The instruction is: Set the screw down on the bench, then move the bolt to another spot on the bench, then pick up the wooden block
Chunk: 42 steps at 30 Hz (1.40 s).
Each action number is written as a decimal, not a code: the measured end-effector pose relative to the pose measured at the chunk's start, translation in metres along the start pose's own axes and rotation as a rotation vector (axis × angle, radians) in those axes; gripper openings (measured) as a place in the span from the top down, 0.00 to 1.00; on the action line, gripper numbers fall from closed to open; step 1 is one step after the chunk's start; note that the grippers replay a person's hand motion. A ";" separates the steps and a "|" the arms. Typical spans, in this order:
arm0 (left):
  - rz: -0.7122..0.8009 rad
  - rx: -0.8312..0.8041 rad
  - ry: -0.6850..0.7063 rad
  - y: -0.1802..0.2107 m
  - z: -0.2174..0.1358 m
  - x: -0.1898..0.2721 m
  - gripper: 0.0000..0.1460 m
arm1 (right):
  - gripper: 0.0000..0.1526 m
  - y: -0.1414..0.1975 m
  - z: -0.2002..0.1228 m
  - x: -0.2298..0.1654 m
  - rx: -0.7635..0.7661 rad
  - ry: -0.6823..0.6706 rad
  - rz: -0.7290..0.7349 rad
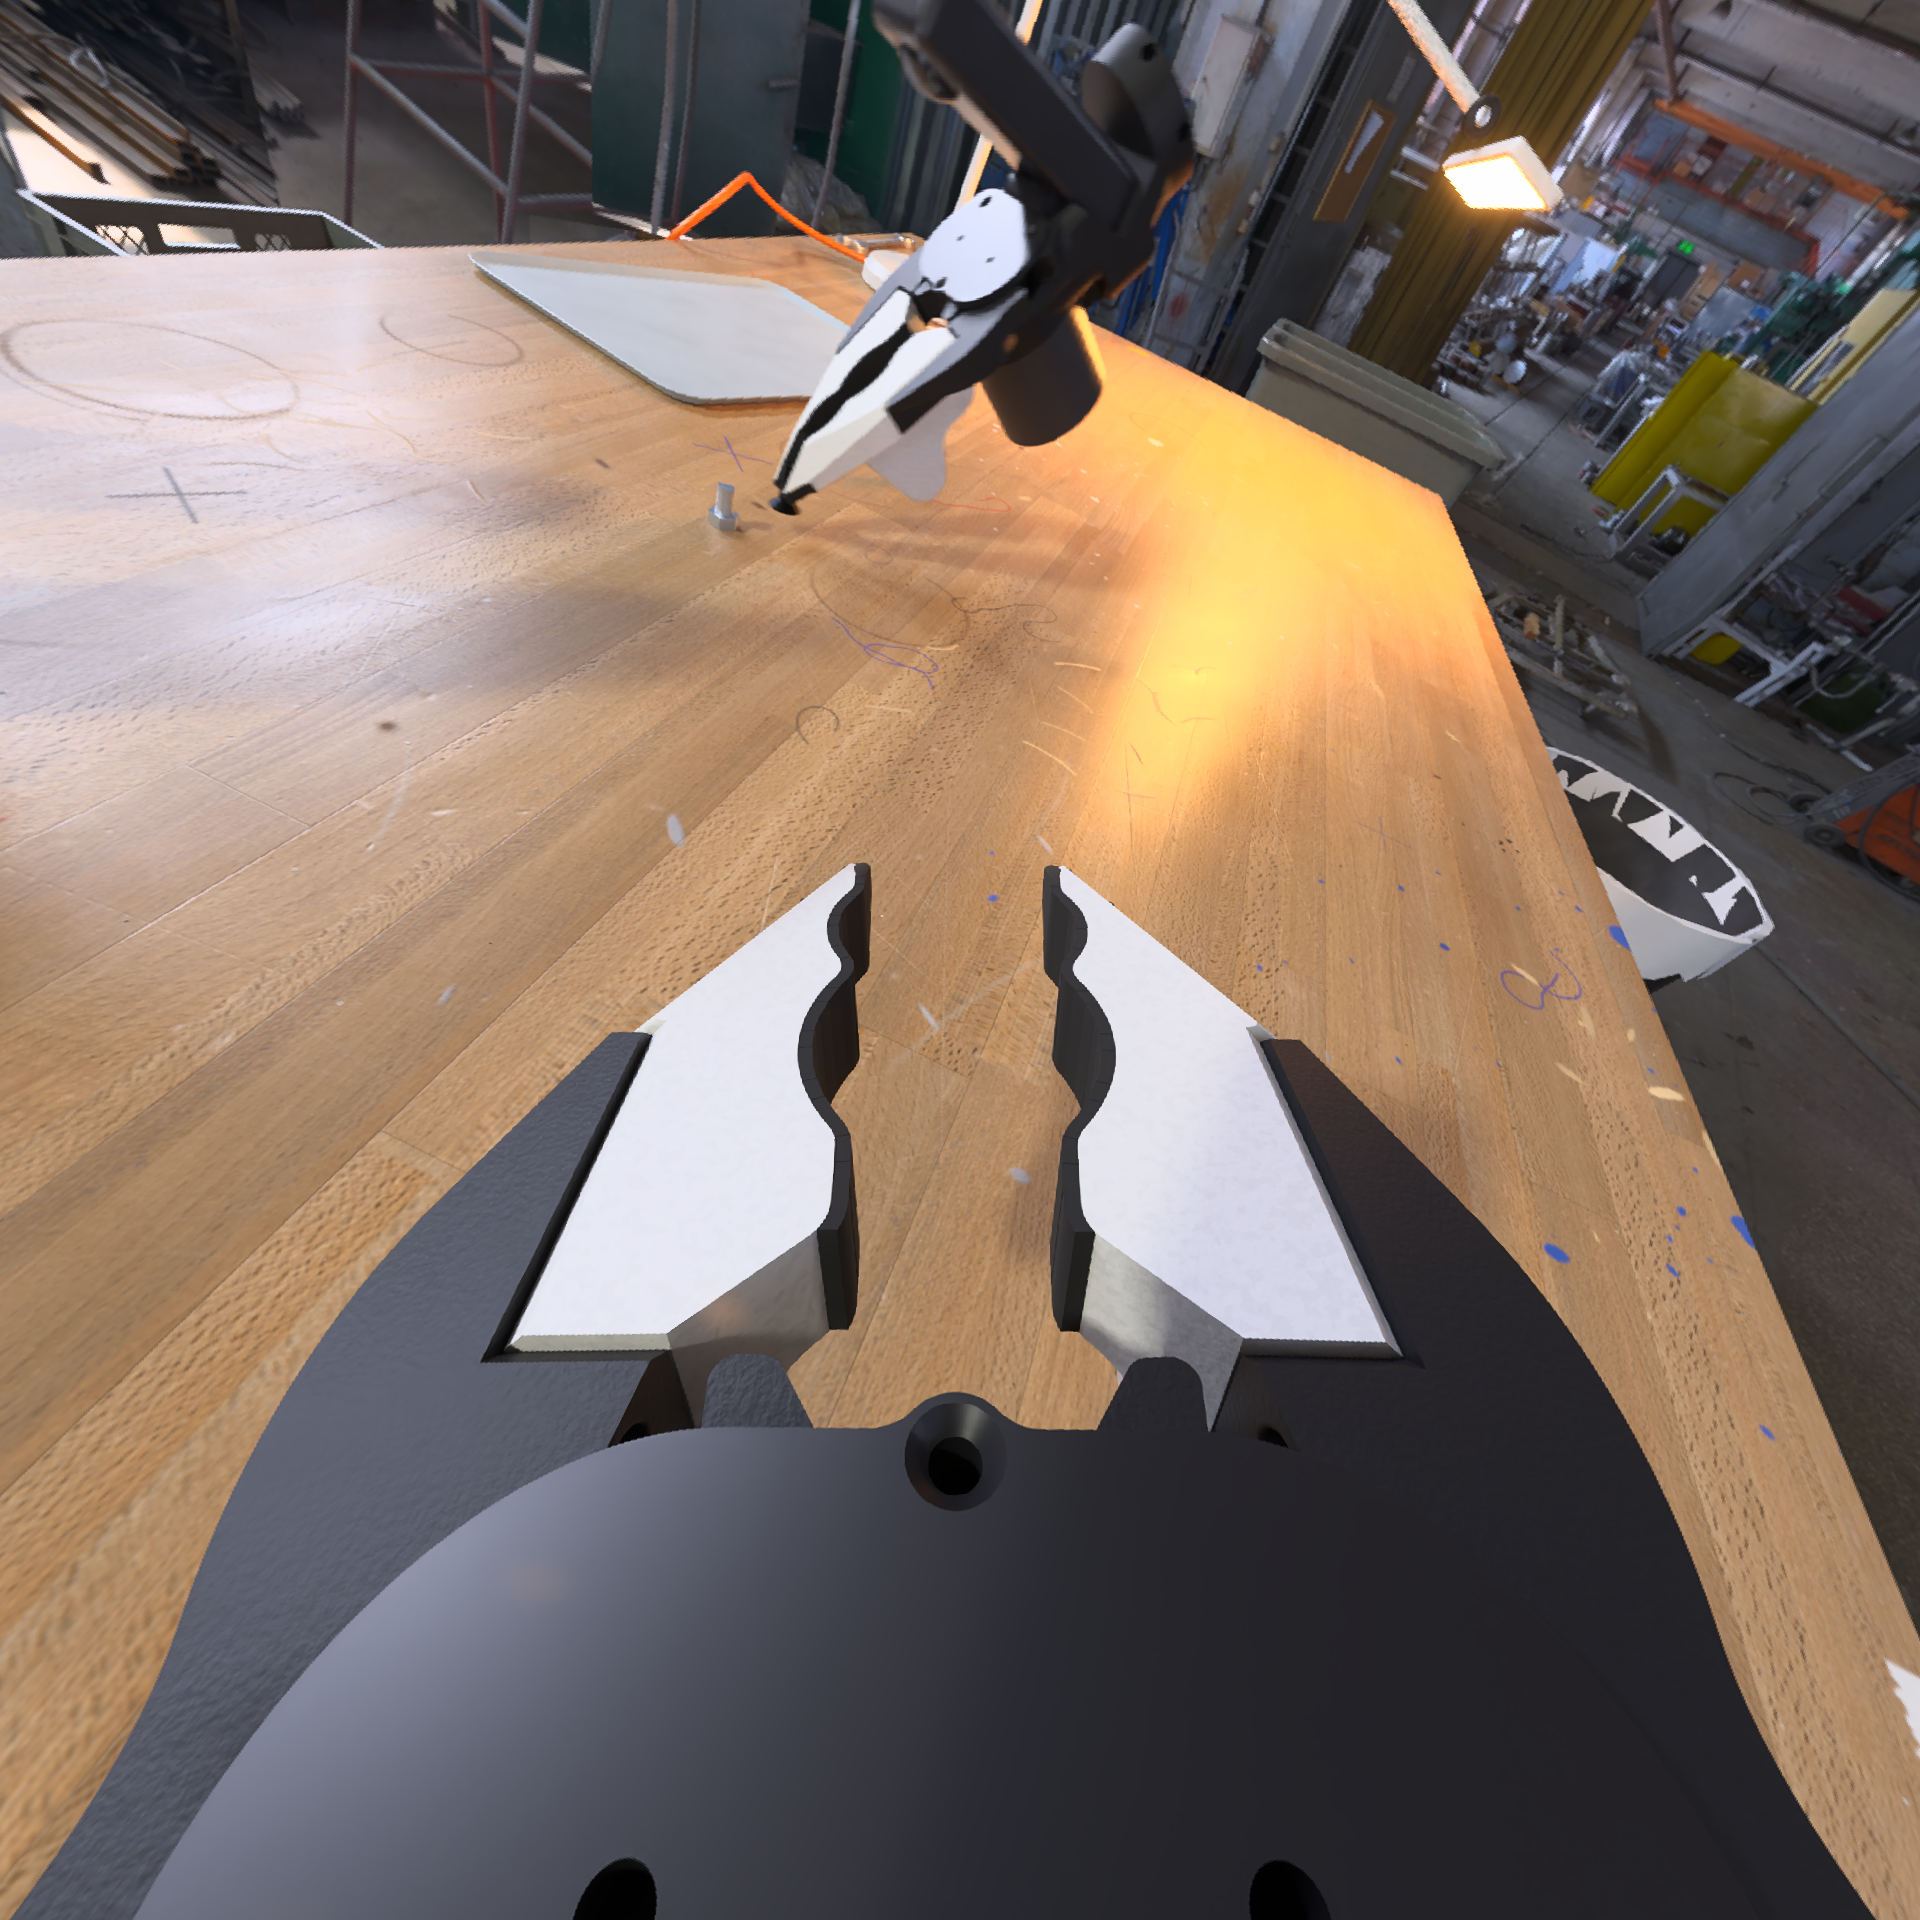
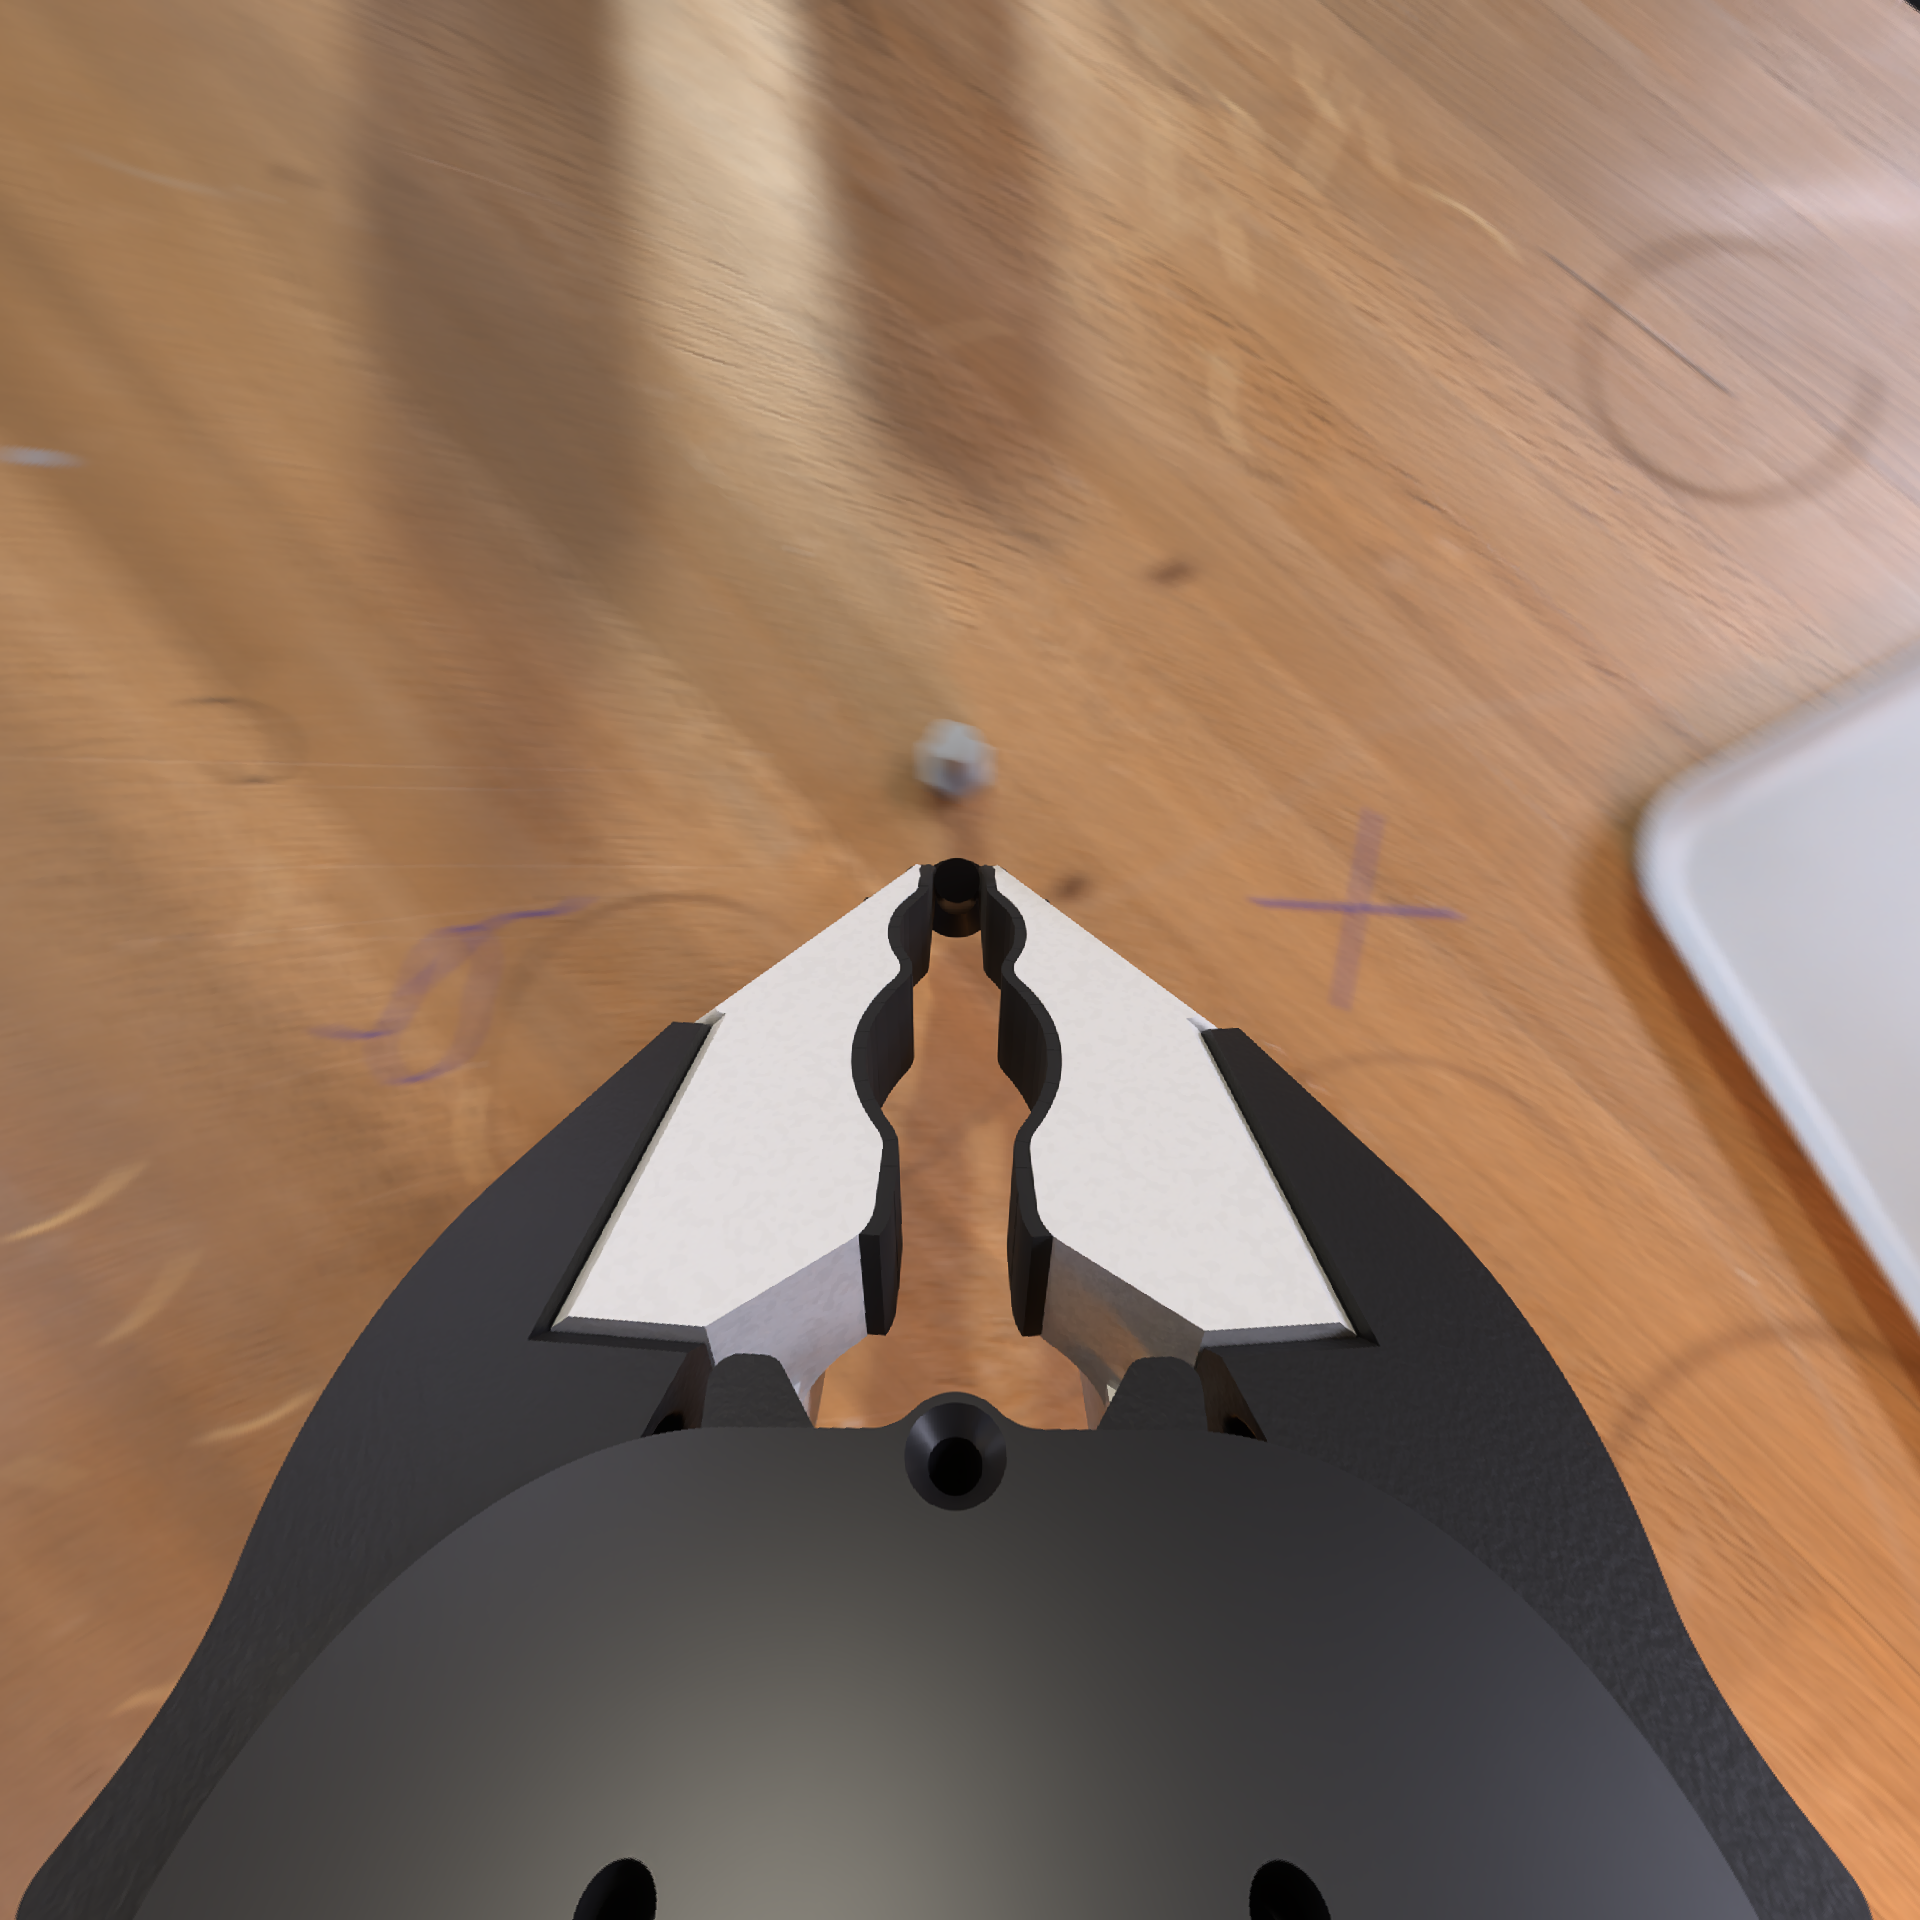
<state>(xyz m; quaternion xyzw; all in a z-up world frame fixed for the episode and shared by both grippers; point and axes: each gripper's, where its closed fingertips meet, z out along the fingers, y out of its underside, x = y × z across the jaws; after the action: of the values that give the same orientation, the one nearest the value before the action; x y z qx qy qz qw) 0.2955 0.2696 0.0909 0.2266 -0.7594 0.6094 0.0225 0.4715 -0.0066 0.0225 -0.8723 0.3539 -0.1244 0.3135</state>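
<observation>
**Two grippers over the counter, one pinching a small black screw**

Two grippers show above a wooden counter (image 1: 520,727) marked with pencil circles and crosses. The left gripper (image 1: 956,883) hangs over bare wood near the counter's near end, its fingers (image 1: 727,1091) apart with nothing between them.

The right gripper (image 2: 956,883) tilts steeply down toward the counter, and its fingers (image 2: 800,1091) are drawn together at the tips, clamped on a small black screw (image 2: 956,894). In the left wrist view the same gripper (image 1: 787,497) appears farther off, with the screw (image 1: 784,506) at its tips right at the counter surface; whether the screw touches the wood cannot be told.

Just beside those tips stands a small grey metal bolt (image 1: 724,509), head down and shaft up. In the right wrist view the bolt (image 2: 951,758) lies just beyond the fingertips, blurred, clear of the screw.

A pale flat tray (image 1: 665,322) rests on the counter beyond the bolt; in the right wrist view its corner (image 2: 1818,935) shows at the right edge. A purple cross (image 2: 1356,909) is drawn on the wood between the fingers and the tray. No view shows the wooden block.
</observation>
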 end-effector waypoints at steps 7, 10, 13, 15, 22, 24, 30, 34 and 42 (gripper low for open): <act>-0.052 0.077 -0.080 -0.011 -0.010 -0.021 0.78 | 0.95 0.008 -0.015 -0.206 -0.037 -0.530 -0.278; -0.075 0.107 -0.090 -0.015 -0.015 -0.025 0.78 | 0.95 0.023 -0.004 -0.240 -0.081 -0.511 -0.358; -0.080 0.124 -0.084 -0.017 -0.017 -0.023 0.78 | 0.95 0.023 -0.003 -0.242 -0.085 -0.482 -0.368; -0.075 0.121 -0.083 -0.017 -0.016 -0.022 0.78 | 0.95 0.024 -0.003 -0.241 -0.089 -0.466 -0.389; -0.058 0.113 -0.085 -0.016 -0.016 -0.020 0.78 | 0.76 -0.009 -0.020 -0.160 0.058 -0.368 -0.266; -0.057 0.116 -0.079 -0.017 -0.016 -0.019 0.78 | 0.76 -0.018 -0.014 -0.083 0.068 -0.133 -0.159; -0.031 0.086 -0.100 -0.012 -0.014 -0.018 0.78 | 0.75 -0.011 0.016 -0.002 -0.010 0.016 -0.027; -0.036 0.086 -0.100 -0.012 -0.013 -0.020 0.78 | 0.74 -0.011 0.028 0.005 -0.011 0.028 -0.023; -0.046 0.082 -0.094 -0.010 -0.013 -0.020 0.78 | 0.91 -0.025 0.006 -0.022 0.049 -0.013 -0.102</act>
<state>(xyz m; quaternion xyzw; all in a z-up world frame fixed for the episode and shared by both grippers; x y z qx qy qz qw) 0.3142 0.2862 0.0975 0.2729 -0.7286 0.6282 -0.0086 0.4718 0.0248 0.0338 -0.8820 0.3041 -0.1433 0.3302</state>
